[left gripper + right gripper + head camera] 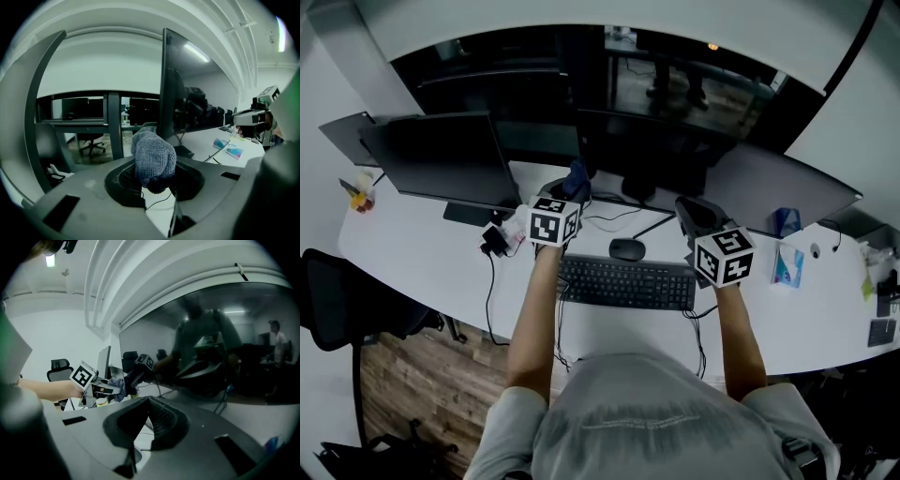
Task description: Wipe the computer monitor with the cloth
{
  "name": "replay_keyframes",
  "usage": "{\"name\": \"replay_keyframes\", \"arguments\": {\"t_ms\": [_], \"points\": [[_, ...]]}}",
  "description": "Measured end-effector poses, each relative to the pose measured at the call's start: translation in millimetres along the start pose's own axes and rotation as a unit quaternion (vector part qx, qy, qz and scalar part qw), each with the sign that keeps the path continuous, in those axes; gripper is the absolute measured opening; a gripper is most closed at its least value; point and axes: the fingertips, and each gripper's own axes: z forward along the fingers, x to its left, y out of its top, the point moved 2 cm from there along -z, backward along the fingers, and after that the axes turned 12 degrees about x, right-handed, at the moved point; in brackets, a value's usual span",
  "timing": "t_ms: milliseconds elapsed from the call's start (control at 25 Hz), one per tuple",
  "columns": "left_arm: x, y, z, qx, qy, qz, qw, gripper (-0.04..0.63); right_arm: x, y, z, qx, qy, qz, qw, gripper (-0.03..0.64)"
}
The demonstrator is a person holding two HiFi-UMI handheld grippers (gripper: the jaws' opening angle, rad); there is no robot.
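The dark center monitor point(647, 141) stands at the back of the white desk point(422, 253). My left gripper point(569, 190) hovers just in front of its lower left corner, shut on a blue-grey cloth point(577, 176). In the left gripper view the cloth point(152, 157) bulges up out of the jaws, and the monitor point(197, 93) rises edge-on just beyond it. My right gripper point(696, 214) is held near the monitor's lower right, jaws shut and empty. In the right gripper view its tips point(149, 404) meet before the glossy screen point(220, 348), with the left gripper point(83, 376) at left.
A second monitor point(441, 155) stands at left and a third point(778, 187) at right. A keyboard point(626, 281), a mouse point(626, 248) and cables lie under my arms. A tissue pack point(787, 264) lies at right. An office chair point(337, 300) stands at the desk's left.
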Motion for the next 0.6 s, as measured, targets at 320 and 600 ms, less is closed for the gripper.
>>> {"name": "replay_keyframes", "arguments": {"t_ms": [320, 600], "points": [[0, -33, 26, 0.030, -0.007, -0.027, 0.9992, 0.101, -2, -13, 13, 0.018, 0.001, 0.008, 1.000, 0.002], [2, -69, 55, 0.054, -0.030, -0.084, 0.9945, 0.101, -4, -24, 19, 0.033, 0.003, 0.014, 0.999, 0.002]]}}
